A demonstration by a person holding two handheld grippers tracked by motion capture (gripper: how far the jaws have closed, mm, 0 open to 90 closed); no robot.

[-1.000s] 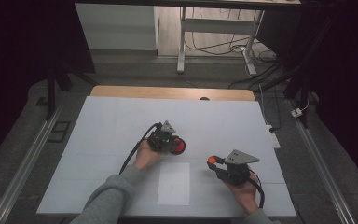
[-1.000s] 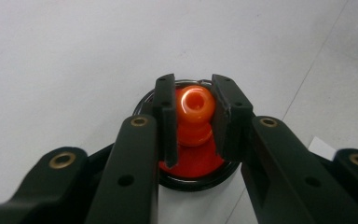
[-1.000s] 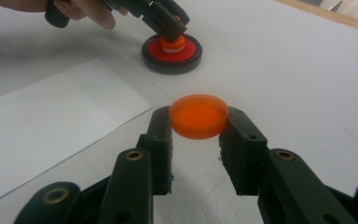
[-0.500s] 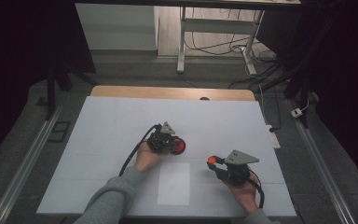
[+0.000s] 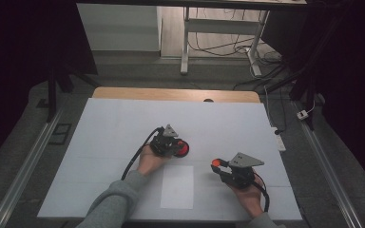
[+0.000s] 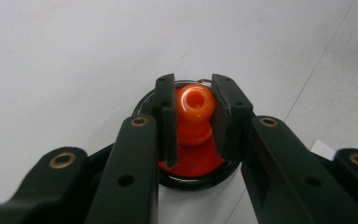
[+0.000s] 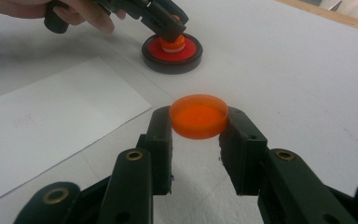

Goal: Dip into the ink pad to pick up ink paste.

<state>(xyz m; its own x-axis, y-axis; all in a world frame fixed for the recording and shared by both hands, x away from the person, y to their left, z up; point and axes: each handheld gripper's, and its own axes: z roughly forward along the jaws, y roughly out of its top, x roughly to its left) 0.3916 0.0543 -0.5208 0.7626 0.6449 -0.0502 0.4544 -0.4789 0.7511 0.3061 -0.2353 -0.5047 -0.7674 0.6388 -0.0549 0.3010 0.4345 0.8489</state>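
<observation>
A round black dish with a red inside (image 5: pixel 182 148) (image 7: pixel 172 52) rests on the white table. An orange knob (image 6: pixel 194 112) stands up from its middle, and my left gripper (image 6: pixel 193 112) (image 5: pixel 177 146) is shut on that knob, one pad on each side. My right gripper (image 7: pixel 199 128) (image 5: pixel 217 165) is held to the right of the dish, nearer the front edge. It is shut on a flat orange cap (image 7: pixel 199 115) (image 5: pixel 216 163), gripped by its rim and held above the table.
A white sheet of paper (image 5: pixel 177 186) (image 7: pixel 46 121) lies flat between the two hands near the front edge. A wooden strip (image 5: pixel 176 94) runs along the table's far edge. Cables trail from both grippers toward the person.
</observation>
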